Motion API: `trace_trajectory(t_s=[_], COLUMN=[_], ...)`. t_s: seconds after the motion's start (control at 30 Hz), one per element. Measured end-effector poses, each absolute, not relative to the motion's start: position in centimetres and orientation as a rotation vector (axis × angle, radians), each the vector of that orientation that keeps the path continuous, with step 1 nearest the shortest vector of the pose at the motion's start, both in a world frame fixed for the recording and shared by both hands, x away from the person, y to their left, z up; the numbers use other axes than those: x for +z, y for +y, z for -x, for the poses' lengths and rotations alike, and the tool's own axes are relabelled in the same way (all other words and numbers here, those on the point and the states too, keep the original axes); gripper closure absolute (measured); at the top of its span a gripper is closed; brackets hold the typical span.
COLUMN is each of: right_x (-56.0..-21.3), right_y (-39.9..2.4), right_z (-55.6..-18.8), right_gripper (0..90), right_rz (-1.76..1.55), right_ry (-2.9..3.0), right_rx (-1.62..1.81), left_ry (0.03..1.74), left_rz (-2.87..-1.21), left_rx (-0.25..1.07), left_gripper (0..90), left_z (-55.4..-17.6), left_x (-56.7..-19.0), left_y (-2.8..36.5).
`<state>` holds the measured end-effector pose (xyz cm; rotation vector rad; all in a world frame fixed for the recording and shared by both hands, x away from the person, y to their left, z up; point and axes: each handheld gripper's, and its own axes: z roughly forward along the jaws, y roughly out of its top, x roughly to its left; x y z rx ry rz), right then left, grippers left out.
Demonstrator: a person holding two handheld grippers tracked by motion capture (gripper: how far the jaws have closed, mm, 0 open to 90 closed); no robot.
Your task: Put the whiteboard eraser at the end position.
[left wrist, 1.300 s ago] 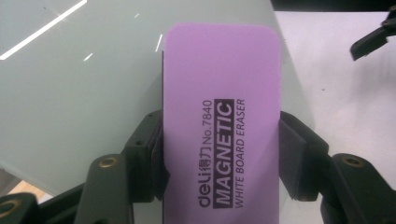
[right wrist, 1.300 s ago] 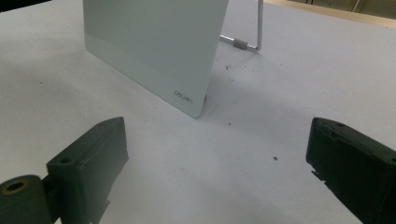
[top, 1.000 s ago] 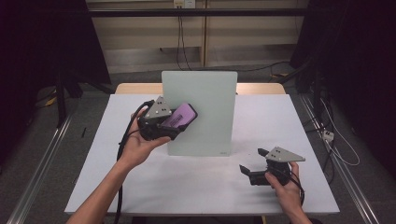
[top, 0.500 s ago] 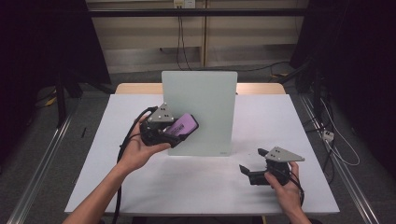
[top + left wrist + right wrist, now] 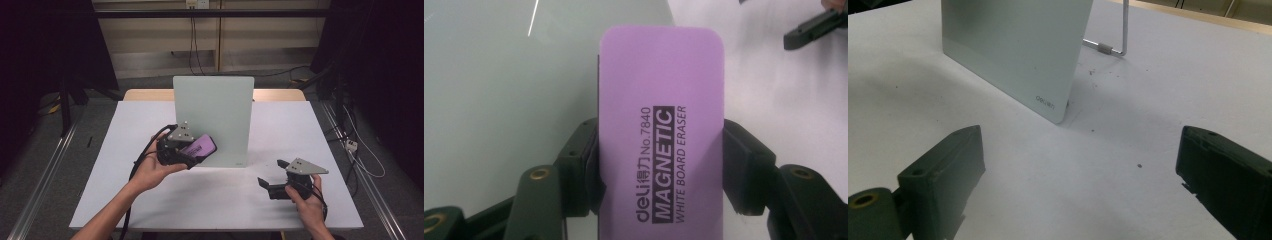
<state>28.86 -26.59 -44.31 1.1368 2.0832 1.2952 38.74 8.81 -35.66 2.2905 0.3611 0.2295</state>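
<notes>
Purple eraser [image 5: 661, 145]: clamped between the left gripper's [image 5: 187, 150] jaws, at the standing whiteboard's [image 5: 215, 112] lower left face. Board surface looks clean; wiping judged nearly or fully done. Right gripper [image 5: 280, 177]: jaws wide, empty, low on the table [image 5: 100, 165] right of the board.

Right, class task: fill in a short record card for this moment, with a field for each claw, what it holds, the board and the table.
left claw: shut on the purple eraser, at the board's lower left
eraser print: "deli No.7840 MAGNETIC WHITE BOARD ERASER"
right claw: open, holding nothing, low over the table near the front right
whiteboard: upright, propped by a wire stand behind it, face blank
table: white top, a few dark specks near the board's corner
</notes>
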Motion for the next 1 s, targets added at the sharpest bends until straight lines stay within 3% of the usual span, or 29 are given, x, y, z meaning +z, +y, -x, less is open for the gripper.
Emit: trace_trajectory(t_s=[1.0], right_x=[-44.3], right_y=[-26.3], right_z=[-29.2], right_gripper=[5.2], right_rz=[-1.126], right_ry=[2.092], right_rx=[1.307], left_ry=[0.273], left_rz=[-2.405], left_rx=[0.09], left_gripper=[41.1], left_z=[-37.0], left_x=[-38.0], left_y=[6.6])
